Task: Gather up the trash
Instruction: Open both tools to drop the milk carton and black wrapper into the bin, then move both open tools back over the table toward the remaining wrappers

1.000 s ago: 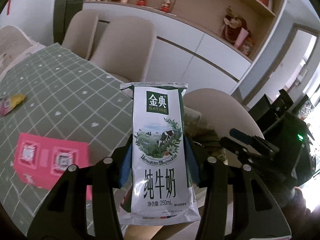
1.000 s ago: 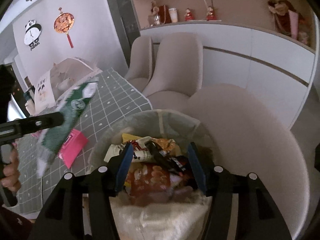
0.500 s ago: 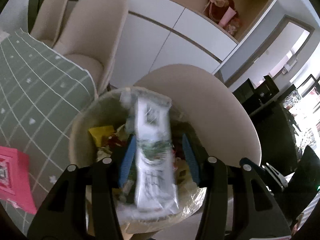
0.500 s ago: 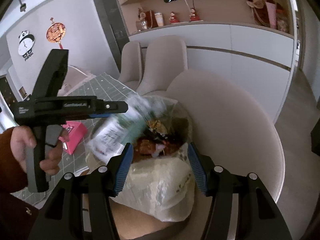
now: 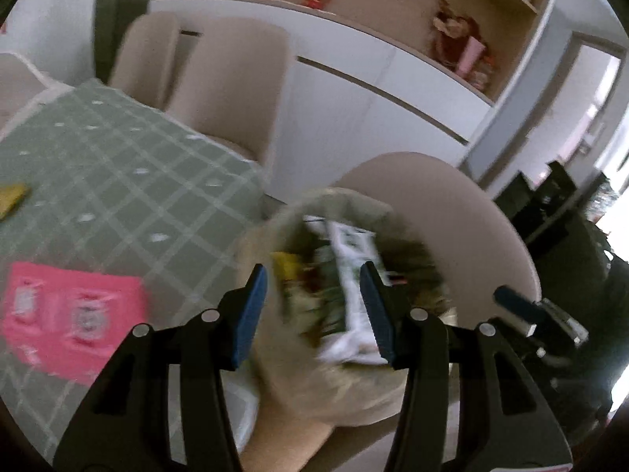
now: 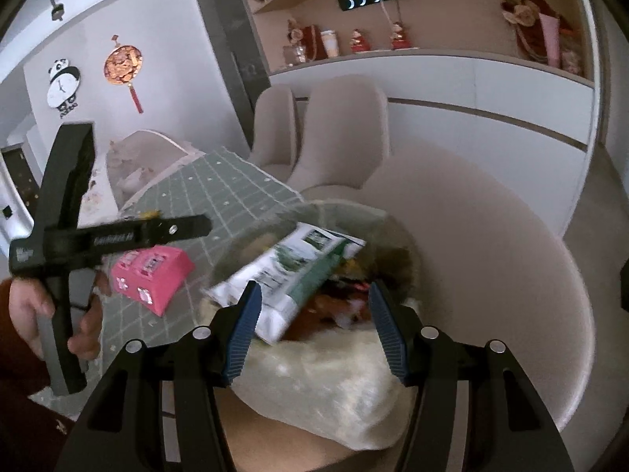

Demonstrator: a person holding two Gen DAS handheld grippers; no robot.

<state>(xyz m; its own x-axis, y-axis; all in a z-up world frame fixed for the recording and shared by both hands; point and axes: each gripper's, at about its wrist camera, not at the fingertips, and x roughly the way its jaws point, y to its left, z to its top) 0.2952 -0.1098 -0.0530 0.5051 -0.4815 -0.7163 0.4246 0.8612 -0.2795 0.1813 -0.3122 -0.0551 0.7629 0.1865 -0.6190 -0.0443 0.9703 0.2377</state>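
A white and green milk pouch (image 5: 354, 295) lies loose on top of the wrappers in the lined trash bin (image 5: 354, 377); it also shows in the right wrist view (image 6: 298, 267). My left gripper (image 5: 314, 310) is open and empty above the bin. In the right wrist view the left gripper (image 6: 165, 232) sits left of the bin (image 6: 330, 397). My right gripper (image 6: 312, 326) is open, its jaws on either side of the bin's near rim. A pink box (image 5: 70, 314) lies on the green checked table (image 5: 118, 181).
The bin stands on a round beige chair seat (image 6: 491, 267) beside the table. The pink box also shows in the right wrist view (image 6: 151, 271). A yellow wrapper (image 5: 11, 196) lies at the table's left. Two beige chairs (image 5: 232, 78) stand behind, before a white cabinet.
My left gripper carried the milk pouch over the bin, opened and let it go. The pouch now lies in the bin, and the left gripper has drawn back a little.
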